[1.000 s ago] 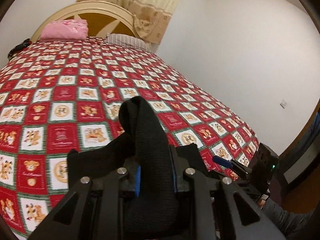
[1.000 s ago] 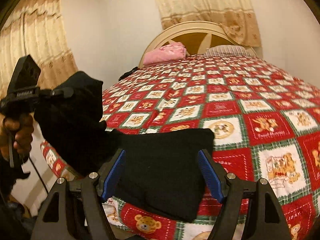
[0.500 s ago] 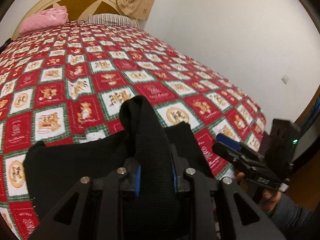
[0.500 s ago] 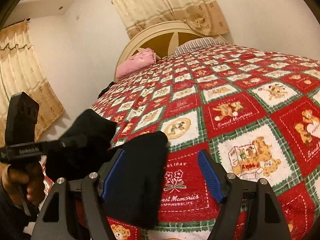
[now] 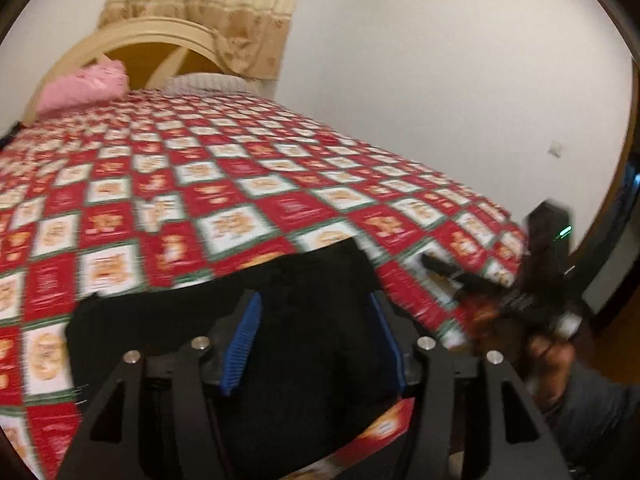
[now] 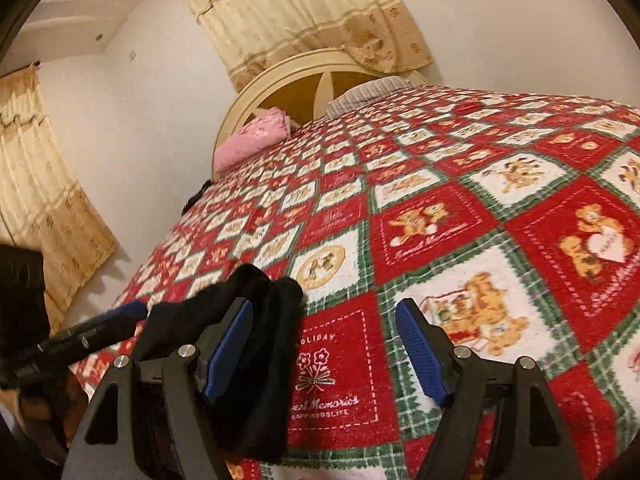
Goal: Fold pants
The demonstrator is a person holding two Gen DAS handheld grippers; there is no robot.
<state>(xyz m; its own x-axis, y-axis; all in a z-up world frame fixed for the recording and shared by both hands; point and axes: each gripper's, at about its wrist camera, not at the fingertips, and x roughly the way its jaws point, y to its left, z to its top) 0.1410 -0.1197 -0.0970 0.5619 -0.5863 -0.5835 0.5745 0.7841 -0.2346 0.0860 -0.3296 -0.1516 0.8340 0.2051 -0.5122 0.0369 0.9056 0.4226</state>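
The black pants (image 5: 224, 320) lie folded in a flat bundle at the near edge of the bed. My left gripper (image 5: 316, 344) is open, its blue pads spread just above the pants with nothing between them. In the right wrist view the pants (image 6: 260, 344) show as a dark heap left of my right gripper (image 6: 328, 352), which is open and empty over the red and white quilt (image 6: 480, 208). The left gripper (image 6: 100, 328) shows at the left edge there. The right gripper (image 5: 472, 280) shows in the left wrist view, to the right of the pants.
A pink pillow (image 5: 84, 88) and a striped pillow (image 5: 208, 80) lie against the cream headboard (image 5: 152, 36). Curtains (image 6: 304, 12) hang behind it. A white wall (image 5: 440, 80) runs along the right side of the bed.
My left gripper has opened and let go of the pants, which now lie flat on the quilt. My right gripper stayed open and shifted right, away from the pants.
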